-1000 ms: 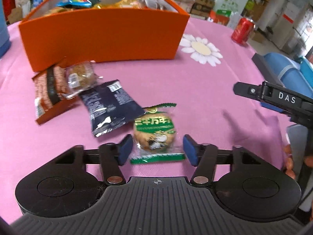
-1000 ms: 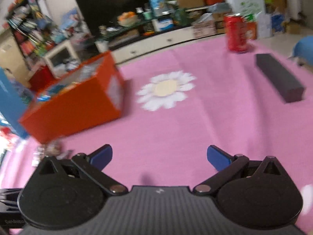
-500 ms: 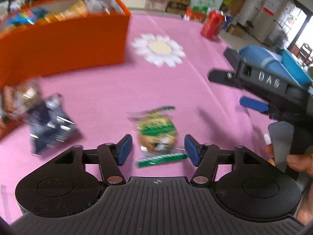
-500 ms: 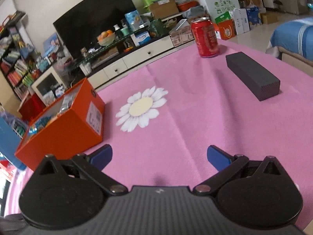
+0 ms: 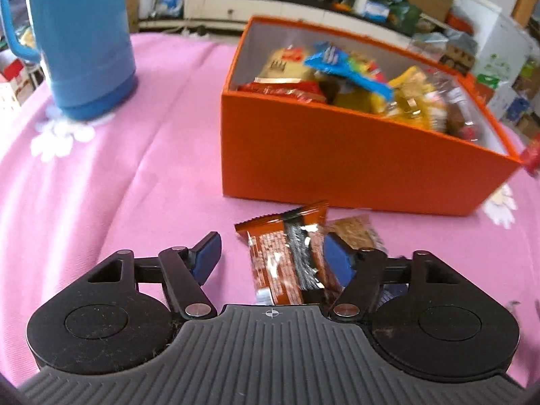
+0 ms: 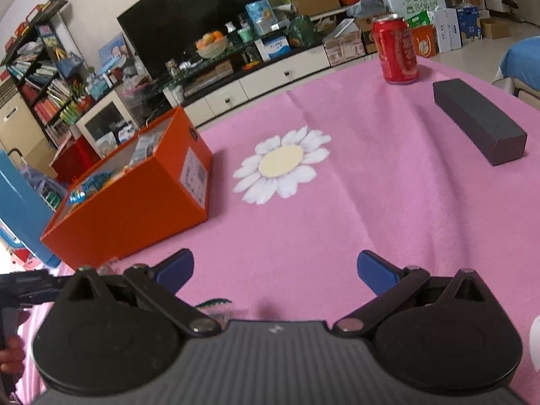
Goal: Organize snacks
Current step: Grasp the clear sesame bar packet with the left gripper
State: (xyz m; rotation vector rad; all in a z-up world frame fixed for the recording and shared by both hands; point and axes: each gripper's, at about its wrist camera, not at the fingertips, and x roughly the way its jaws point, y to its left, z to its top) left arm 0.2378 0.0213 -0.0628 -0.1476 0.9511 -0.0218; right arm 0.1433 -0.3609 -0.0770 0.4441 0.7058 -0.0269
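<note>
The left claw [image 5: 271,258], wide open and holding nothing, has swung from the green-sealed biscuit to straddle the orange-brown snack packet [image 5: 287,263] lying near the orange box [image 5: 337,162]; likely next in; the right claw [image 6: 275,271] hovers open, empty.

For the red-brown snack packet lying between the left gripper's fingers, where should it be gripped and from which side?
Probably across its narrow middle, coming from above. The snack packet lies flat on the pink tablecloth, its long axis running away from the left gripper, whose open fingers already sit on either side of it. Its crimped ends are thin and floppy; the filled middle gives the pads something firm.
</note>
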